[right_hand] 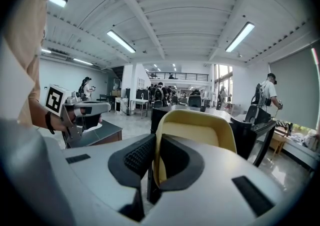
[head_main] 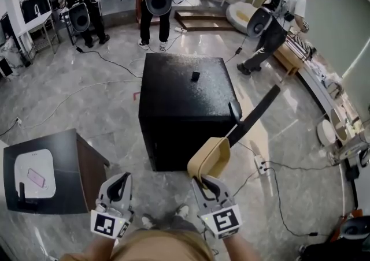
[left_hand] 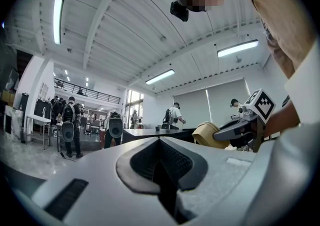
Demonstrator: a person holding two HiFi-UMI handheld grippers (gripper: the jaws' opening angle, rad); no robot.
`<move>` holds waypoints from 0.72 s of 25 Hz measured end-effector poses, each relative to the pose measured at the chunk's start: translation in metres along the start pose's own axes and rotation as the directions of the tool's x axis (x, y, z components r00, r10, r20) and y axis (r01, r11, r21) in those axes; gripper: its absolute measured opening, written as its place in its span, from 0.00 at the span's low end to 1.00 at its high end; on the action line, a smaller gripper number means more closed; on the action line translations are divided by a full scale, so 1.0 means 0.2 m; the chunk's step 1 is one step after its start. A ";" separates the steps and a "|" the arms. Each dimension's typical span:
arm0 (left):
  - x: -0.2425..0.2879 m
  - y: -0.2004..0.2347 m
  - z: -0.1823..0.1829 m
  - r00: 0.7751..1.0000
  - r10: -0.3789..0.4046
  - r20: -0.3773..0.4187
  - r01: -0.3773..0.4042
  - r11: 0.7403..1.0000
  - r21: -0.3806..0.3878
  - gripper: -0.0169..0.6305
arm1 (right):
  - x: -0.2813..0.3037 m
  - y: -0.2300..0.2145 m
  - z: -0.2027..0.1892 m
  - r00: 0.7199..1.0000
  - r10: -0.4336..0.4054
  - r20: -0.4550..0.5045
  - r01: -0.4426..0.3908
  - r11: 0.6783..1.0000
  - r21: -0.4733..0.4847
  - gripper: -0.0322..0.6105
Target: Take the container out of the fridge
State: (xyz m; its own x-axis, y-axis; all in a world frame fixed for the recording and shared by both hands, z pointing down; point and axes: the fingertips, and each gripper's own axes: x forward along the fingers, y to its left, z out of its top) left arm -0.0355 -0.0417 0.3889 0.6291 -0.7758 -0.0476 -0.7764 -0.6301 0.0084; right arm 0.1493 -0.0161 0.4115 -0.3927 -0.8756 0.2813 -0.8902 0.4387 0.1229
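The right gripper [right_hand: 151,157] is clamped on the near rim of a beige, rounded-rectangular plastic container [head_main: 209,157] — one pad inside the wall, one outside. The container is outside the black cube-shaped fridge [head_main: 182,95], held in the air just below the centre of the head view, in front of the fridge's lower right corner. The dark fridge door [head_main: 254,116] stands open at right. The left gripper [head_main: 119,183] — jaws together, nothing between them — is at lower left.
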 end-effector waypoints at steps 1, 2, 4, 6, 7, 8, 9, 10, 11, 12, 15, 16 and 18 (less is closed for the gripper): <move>0.00 -0.01 0.00 1.000 -0.004 -0.002 0.004 1.000 -0.001 0.03 | 0.00 0.00 0.00 1.000 -0.001 0.004 0.001 1.000 0.004 0.09; 0.00 -0.01 0.00 1.000 -0.008 -0.004 0.008 1.000 -0.003 0.03 | -0.01 0.00 0.00 1.000 -0.002 0.006 0.002 1.000 0.006 0.09; 0.00 -0.02 0.00 1.000 -0.011 -0.005 0.011 1.000 -0.008 0.03 | -0.02 0.00 0.00 1.000 -0.004 0.008 0.003 1.000 0.011 0.09; 0.00 -0.01 0.00 1.000 -0.011 -0.003 0.011 1.000 -0.013 0.03 | -0.02 0.00 0.01 1.000 -0.003 0.013 0.003 1.000 0.015 0.09; 0.00 -0.01 0.00 1.000 -0.012 -0.003 0.012 1.000 -0.013 0.03 | -0.02 0.00 0.02 1.000 -0.004 0.019 0.004 1.000 0.018 0.09; 0.00 -0.01 0.00 1.000 -0.013 -0.003 0.013 1.000 -0.013 0.03 | -0.03 0.00 0.03 1.000 -0.007 0.027 0.006 1.000 0.022 0.09; 0.00 -0.01 0.00 1.000 -0.015 -0.004 0.015 1.000 -0.014 0.03 | -0.03 0.00 0.04 0.999 -0.010 0.034 0.009 1.000 0.027 0.09; 0.01 -0.01 0.00 1.000 -0.017 -0.005 0.017 1.000 -0.014 0.03 | -0.05 -0.01 0.04 0.999 -0.013 0.040 0.012 0.999 0.032 0.09; 0.01 -0.02 -0.01 1.000 -0.018 -0.007 0.018 1.000 -0.015 0.03 | -0.06 -0.01 0.05 0.999 -0.016 0.044 0.014 0.999 0.038 0.09; 0.01 -0.03 -0.01 1.000 -0.020 -0.009 0.020 1.000 -0.015 0.03 | -0.07 -0.02 0.05 0.999 -0.018 0.049 0.016 0.999 0.045 0.09; 0.02 -0.04 -0.01 1.000 -0.025 -0.011 0.025 1.000 -0.014 0.03 | -0.10 -0.03 0.06 0.998 -0.024 0.056 0.021 0.998 0.055 0.09; 0.02 -0.04 -0.01 1.000 -0.027 -0.010 0.026 1.000 -0.013 0.03 | -0.11 -0.04 0.06 0.998 -0.027 0.059 0.023 0.998 0.056 0.09; 0.04 -0.05 0.00 1.000 -0.030 -0.007 0.030 0.999 -0.012 0.03 | -0.12 -0.05 0.08 0.997 -0.032 0.072 0.028 0.998 0.062 0.09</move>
State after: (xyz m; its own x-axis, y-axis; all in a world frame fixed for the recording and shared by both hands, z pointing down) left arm -0.0236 -0.0413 0.3893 0.6522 -0.7569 -0.0409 -0.7569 -0.6533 0.0190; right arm 0.1643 -0.0037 0.3890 -0.3795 -0.9015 0.2082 -0.9133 0.4009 0.0711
